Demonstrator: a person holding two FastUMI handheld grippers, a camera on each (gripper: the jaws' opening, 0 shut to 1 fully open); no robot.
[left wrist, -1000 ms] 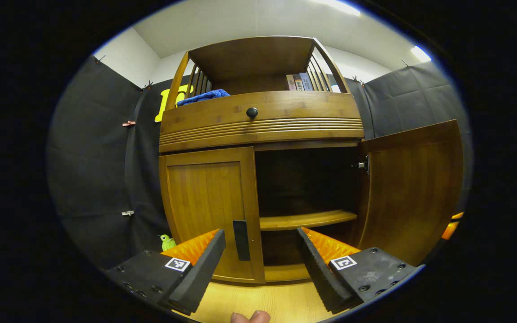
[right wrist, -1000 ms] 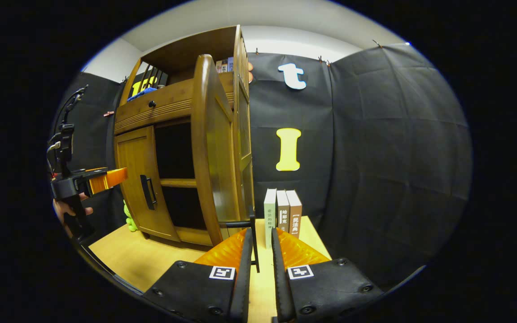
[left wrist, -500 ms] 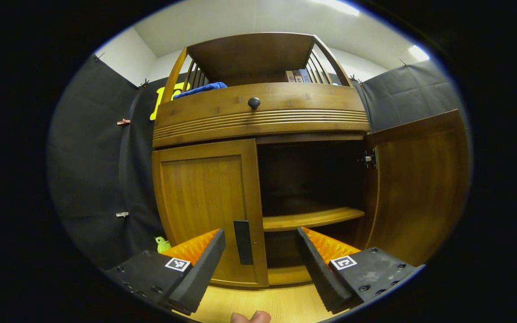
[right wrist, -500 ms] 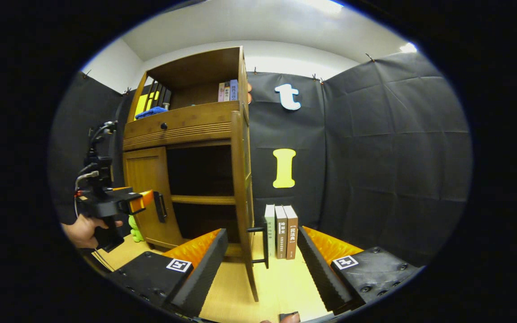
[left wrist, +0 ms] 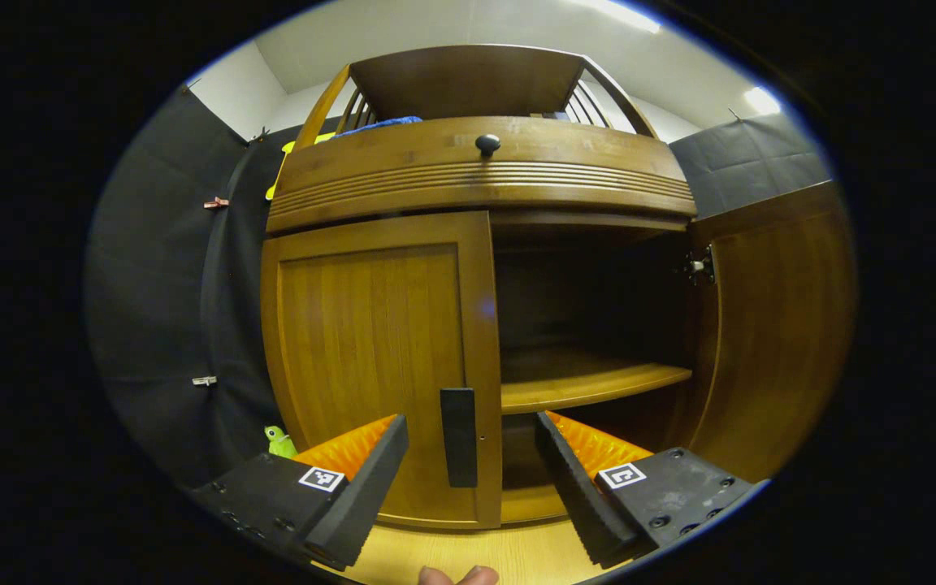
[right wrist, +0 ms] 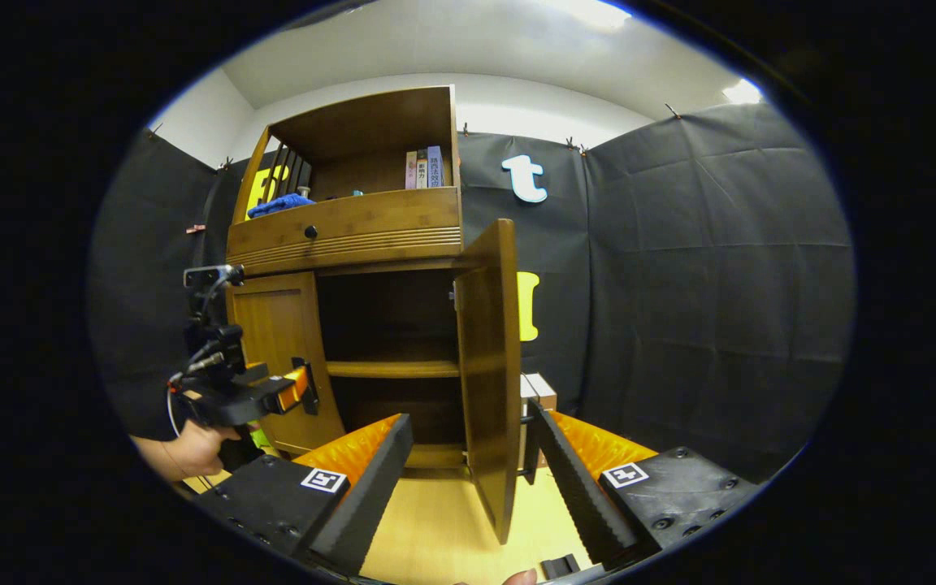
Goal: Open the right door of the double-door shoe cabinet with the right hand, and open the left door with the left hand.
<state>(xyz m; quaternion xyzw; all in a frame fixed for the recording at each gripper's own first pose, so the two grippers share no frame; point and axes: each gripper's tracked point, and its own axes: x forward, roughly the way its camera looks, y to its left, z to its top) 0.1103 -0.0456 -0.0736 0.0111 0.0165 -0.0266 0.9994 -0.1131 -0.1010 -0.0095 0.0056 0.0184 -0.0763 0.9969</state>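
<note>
The wooden shoe cabinet (left wrist: 476, 175) fills the left gripper view. Its left door (left wrist: 370, 357) is closed, with a black handle (left wrist: 458, 436) on its right edge. My left gripper (left wrist: 468, 479) is open, and the handle stands between its fingers a little ahead of them. The right door (left wrist: 769, 325) stands swung open, showing the inner shelf (left wrist: 590, 382). In the right gripper view my right gripper (right wrist: 472, 487) is open and empty, just in front of the open right door (right wrist: 488, 366). The left gripper (right wrist: 269, 394), held by a hand, sits at the left door's handle.
Books (right wrist: 537, 390) stand on the light wooden floor (right wrist: 435, 528) behind the open right door. A blue cloth (right wrist: 277, 205) and books (right wrist: 426, 166) rest on the cabinet's top shelf. A green toy (left wrist: 279, 441) lies at the cabinet's left foot. A knobbed drawer (left wrist: 486, 145) sits above the doors.
My right gripper let go of the right door's handle, opened and drew back, leaving the door open. My left gripper moved closer to the left door's handle.
</note>
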